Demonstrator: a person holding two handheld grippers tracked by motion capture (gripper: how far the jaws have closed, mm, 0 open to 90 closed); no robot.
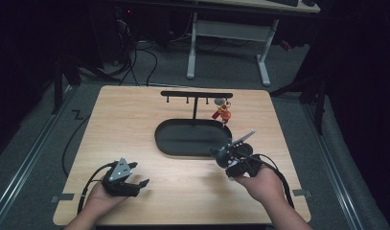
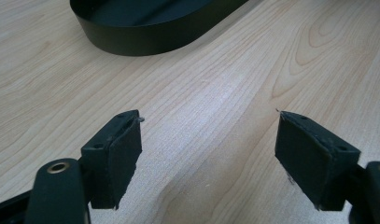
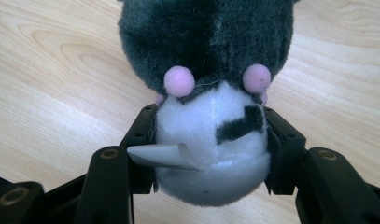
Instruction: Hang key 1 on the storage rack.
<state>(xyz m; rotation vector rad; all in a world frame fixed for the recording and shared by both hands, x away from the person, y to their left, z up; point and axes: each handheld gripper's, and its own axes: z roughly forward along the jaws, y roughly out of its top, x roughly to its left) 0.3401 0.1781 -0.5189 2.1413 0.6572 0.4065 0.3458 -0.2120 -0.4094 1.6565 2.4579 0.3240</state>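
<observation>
Plush toy (image 3: 211, 116) is the star here, a grey and white soft animal with pink dots, squeezed between the black jaws of the right hand-held gripper (image 1: 226, 155) and held up off the wooden desk (image 1: 135, 124), just in front of the black oval tray (image 1: 161, 139). Now sweeping from the left: the left hand-held gripper (image 1: 135, 184) sits low near the front left of the desk, cradled in the person's left hand (image 1: 104, 194), its cable looping back off the edge. From its own camera the two padded jaws stand wide apart, bare wood grain between them, nothing caught. Moving to the middle, the oval tray lies on the desk, and behind it rises a black T-shaped hook rack (image 1: 196, 96) with small pegs under its bar. At the right end of that bar hangs a red keychain charm (image 1: 223, 112), dangling over the tray's far right rim. On to the right: the person's right hand (image 1: 262, 184) grips the right hand-held gripper, which is tilted up and toward the tray. In the right gripper view the toy's white belly bulges between the pads, both pressing in on its sides, a small white tag (image 3: 162, 156) sticking out on one side
</observation>
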